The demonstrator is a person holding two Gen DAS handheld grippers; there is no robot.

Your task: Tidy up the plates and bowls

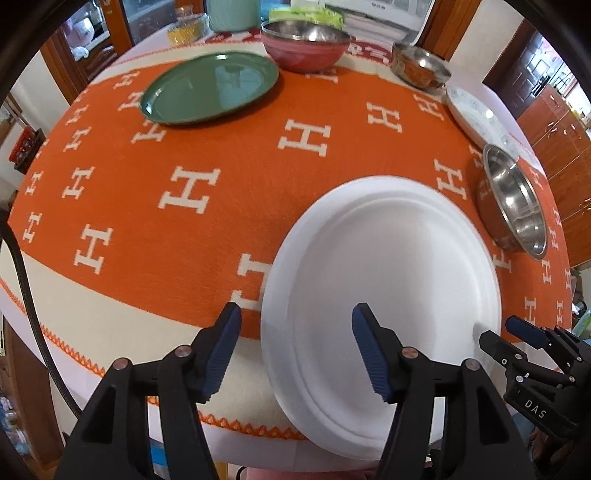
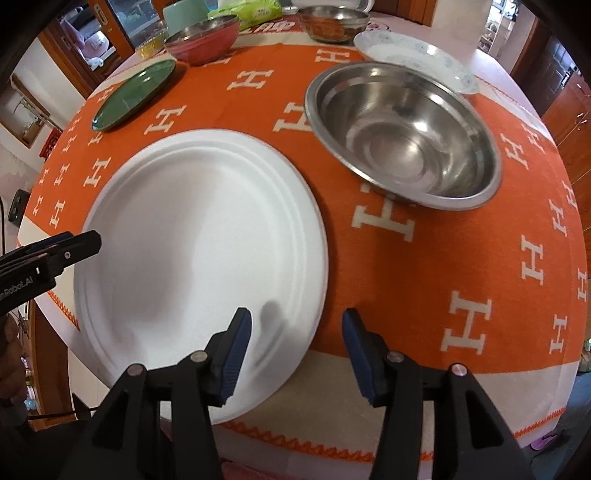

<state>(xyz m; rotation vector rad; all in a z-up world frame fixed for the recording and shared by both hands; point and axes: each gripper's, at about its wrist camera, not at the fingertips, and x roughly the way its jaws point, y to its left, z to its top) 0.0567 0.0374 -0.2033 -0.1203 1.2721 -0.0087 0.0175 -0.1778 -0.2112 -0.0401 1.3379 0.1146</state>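
Note:
A white paper plate (image 1: 384,299) lies at the near edge of the orange table; it also shows in the right wrist view (image 2: 199,251). My left gripper (image 1: 295,332) is open, its fingers straddling the plate's left rim. My right gripper (image 2: 295,339) is open, straddling the plate's right rim; it shows at the right in the left wrist view (image 1: 502,332). A large steel bowl (image 2: 402,129) stands right of the plate. A green plate (image 1: 208,86), a red steel bowl (image 1: 304,44), a small steel bowl (image 1: 419,66) and a patterned white plate (image 1: 476,114) lie farther back.
The orange cloth with white H marks (image 1: 184,192) covers the round table. A mint container (image 1: 232,13), a yellow glass dish (image 1: 184,29) and a green packet (image 1: 306,14) stand at the far edge. Wooden cabinets (image 1: 554,122) stand to the right.

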